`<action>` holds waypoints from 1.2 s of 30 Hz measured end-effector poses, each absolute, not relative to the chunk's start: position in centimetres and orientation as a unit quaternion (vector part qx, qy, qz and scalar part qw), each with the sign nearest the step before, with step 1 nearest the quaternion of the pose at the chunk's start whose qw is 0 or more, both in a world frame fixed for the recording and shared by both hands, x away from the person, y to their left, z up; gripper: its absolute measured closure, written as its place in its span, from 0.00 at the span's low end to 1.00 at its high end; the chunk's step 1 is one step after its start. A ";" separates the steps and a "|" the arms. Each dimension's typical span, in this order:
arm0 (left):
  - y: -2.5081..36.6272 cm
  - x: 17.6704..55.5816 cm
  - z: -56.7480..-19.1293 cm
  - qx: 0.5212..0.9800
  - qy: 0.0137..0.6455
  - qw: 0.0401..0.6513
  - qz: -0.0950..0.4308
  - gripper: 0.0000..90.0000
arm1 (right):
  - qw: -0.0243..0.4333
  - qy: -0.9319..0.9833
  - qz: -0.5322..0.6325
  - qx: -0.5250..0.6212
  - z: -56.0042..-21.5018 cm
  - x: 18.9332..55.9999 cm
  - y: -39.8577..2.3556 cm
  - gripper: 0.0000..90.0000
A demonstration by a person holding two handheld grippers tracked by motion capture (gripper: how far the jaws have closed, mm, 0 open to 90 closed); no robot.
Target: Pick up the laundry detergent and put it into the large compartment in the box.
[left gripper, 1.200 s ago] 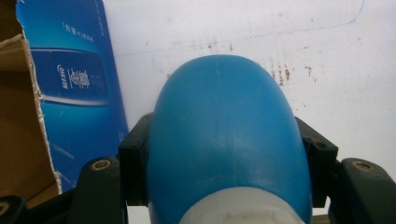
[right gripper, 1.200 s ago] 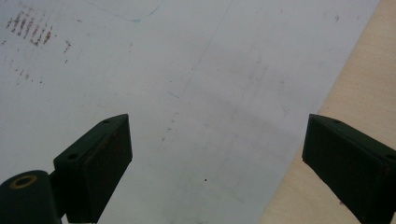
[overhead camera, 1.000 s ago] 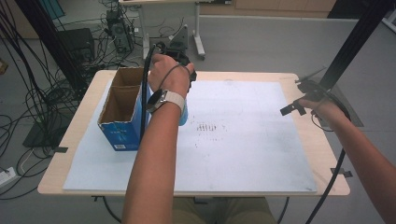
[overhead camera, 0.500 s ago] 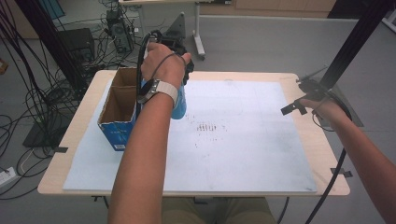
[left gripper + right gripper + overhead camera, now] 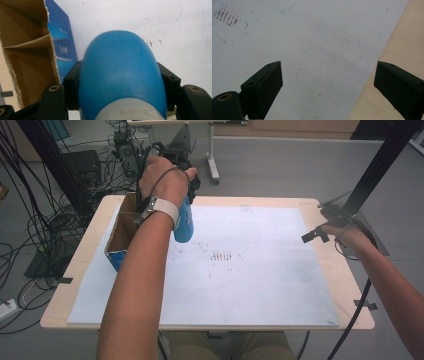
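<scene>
Now | left gripper [image 5: 117, 82]: jaws clamped on either side of rounded blue plastic bottle [image 5: 120, 72], held above white mat [image 5: 250, 265] just beside open blue cardboard box [image 5: 120, 240] | right gripper [image 5: 327, 82]: jaws wide apart, nothing between, over mat edge.

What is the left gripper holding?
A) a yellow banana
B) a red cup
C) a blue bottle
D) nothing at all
C: the left gripper has its black jaws clamped on both sides of a blue bottle, just beside the open cardboard box.
</scene>
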State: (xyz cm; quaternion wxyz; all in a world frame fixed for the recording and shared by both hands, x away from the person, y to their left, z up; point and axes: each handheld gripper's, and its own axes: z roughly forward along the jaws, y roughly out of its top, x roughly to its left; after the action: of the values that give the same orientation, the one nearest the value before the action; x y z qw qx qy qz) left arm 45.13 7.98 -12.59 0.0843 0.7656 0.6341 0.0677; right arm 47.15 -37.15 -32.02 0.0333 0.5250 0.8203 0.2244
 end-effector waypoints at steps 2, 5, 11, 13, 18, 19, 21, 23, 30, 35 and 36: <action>8.2 45.2 -12.2 0.766 0.634 0.084 0.066 0.42 | 0.034 0.819 0.225 0.527 -31.9 47.1 -37.3 0.09; 8.5 45.2 -11.7 0.766 0.633 0.084 0.070 0.42 | 0.035 0.818 0.223 0.529 -31.9 47.1 -37.5 0.09; 9.0 45.4 -10.6 0.767 0.631 0.081 0.078 0.42 | 0.036 0.817 0.221 0.531 -31.8 47.2 -37.6 0.09; 9.1 45.4 -10.4 0.768 0.630 0.081 0.080 0.42 | 0.036 0.817 0.220 0.531 -31.8 47.3 -37.6 0.09; 9.7 45.3 -9.8 0.769 0.629 0.083 0.077 0.42 | 0.036 0.818 0.219 0.530 -31.8 47.3 -37.5 0.09; 9.8 45.3 -9.7 0.769 0.629 0.083 0.077 0.42 | 0.036 0.817 0.221 0.532 -31.8 47.3 -37.5 0.09; 10.0 45.3 -9.5 0.769 0.629 0.083 0.078 0.42 | 0.036 0.816 0.220 0.533 -31.8 47.3 -37.5 0.09; 10.3 45.3 -9.2 0.770 0.628 0.080 0.078 0.42 | 0.035 0.816 0.220 0.533 -31.7 47.3 -37.6 0.09; 11.0 45.3 -8.5 0.772 0.626 0.074 0.082 0.42 | 0.035 0.813 0.222 0.537 -31.7 47.4 -37.6 0.09; 11.8 45.3 -8.1 0.771 0.627 0.079 0.076 0.42 | 0.035 0.814 0.220 0.536 -31.7 47.5 -37.3 0.09; 12.0 45.2 -8.0 0.771 0.627 0.080 0.077 0.42 | 0.036 0.814 0.219 0.537 -31.7 47.5 -37.3 0.09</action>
State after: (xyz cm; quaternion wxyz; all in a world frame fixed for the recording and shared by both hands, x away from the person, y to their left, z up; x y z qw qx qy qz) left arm 45.24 11.96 -8.03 0.0801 0.7709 0.6272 0.0772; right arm 47.49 -37.30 -31.69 0.0355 0.5366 0.8140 0.2195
